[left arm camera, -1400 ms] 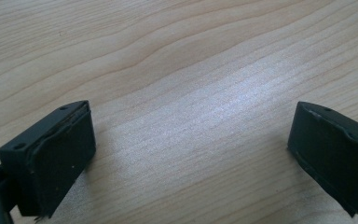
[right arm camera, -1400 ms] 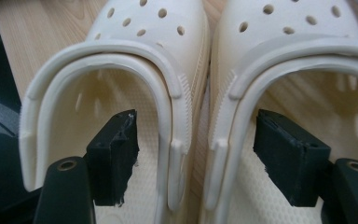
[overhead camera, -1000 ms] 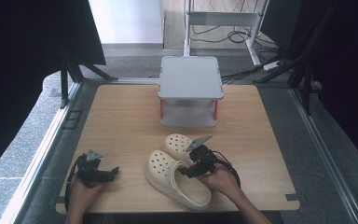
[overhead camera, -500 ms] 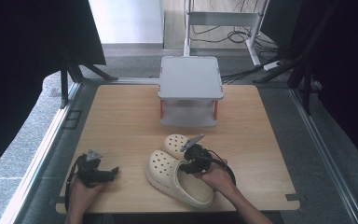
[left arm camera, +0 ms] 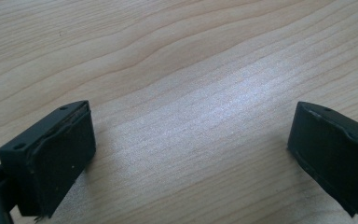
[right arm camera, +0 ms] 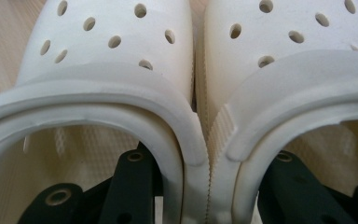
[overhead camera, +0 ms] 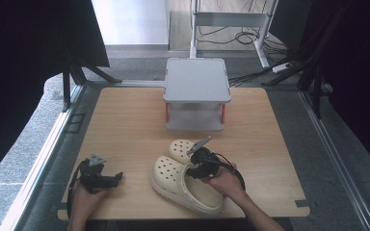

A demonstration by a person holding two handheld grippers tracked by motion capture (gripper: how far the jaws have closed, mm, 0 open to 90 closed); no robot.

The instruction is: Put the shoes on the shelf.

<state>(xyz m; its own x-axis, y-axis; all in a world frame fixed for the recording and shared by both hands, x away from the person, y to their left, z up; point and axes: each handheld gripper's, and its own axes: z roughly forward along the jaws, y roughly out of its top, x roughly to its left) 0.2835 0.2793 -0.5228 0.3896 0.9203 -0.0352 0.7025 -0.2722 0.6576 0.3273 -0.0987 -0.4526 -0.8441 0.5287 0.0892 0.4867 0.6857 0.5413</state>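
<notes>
The right hand-held gripper [overhead camera: 198, 166] has one jaw inside each of the two cream clogs, and its jaws have just been closing, pinching the clogs' adjoining inner walls together. In the right gripper view the left clog [right arm camera: 107, 60] and the right clog [right arm camera: 298, 60] press side by side, touching along their ribbed edges. In the high view the pair lies on the near middle of the tabletop [overhead camera: 125, 125], toes pointing away from the person. A grey two-tier rack [overhead camera: 196, 82] stands well beyond them. The left hand-held gripper [overhead camera: 108, 179] rests near the front left edge, jaws wide apart over bare wood
</notes>
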